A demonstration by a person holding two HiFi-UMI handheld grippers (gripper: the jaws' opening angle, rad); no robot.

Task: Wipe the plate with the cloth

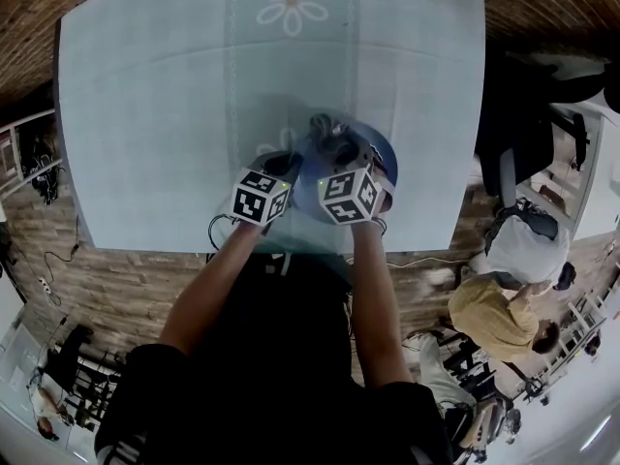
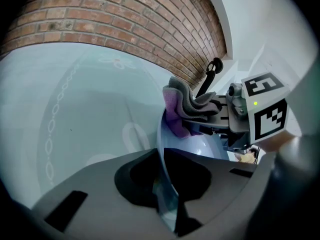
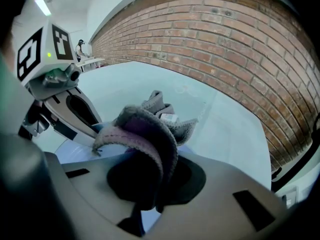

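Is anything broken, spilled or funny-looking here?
Nothing is spilled or broken. The only unusual bit is that the blue plate is pinched by its rim in the left gripper, while the right gripper holds a scrunched grey and purple cloth against it. That fits wiping.

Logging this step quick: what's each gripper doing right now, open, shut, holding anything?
Left gripper: shut on the rim of the blue plate.
Right gripper: shut on the grey and purple cloth.
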